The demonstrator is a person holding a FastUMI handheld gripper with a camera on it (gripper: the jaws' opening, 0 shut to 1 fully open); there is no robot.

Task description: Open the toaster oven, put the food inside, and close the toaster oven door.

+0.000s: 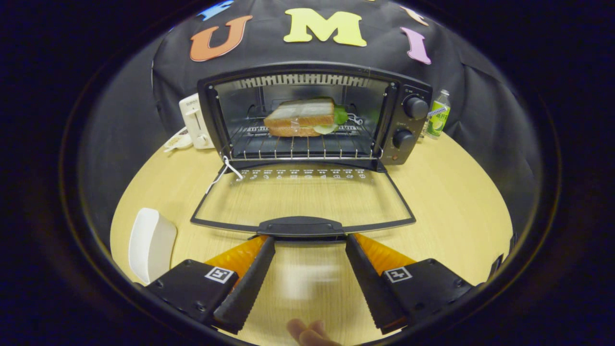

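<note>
Toaster oven [312, 115] stands open on the pale wood-grain table [456, 211], past your gripper [310, 239], whose ridged fingers are spread apart with their tips at the curved handle [300, 226] of the lowered glass door [302, 199]. Farther back, a sandwich [300, 117] with green lettuce rests on the wire rack [298, 144]. A white toaster [194, 120] and a bottle [438, 114] flank the oven.

gripper [310, 240] | jaws spread wide, level | fingertips [307, 331] showing below
</note>
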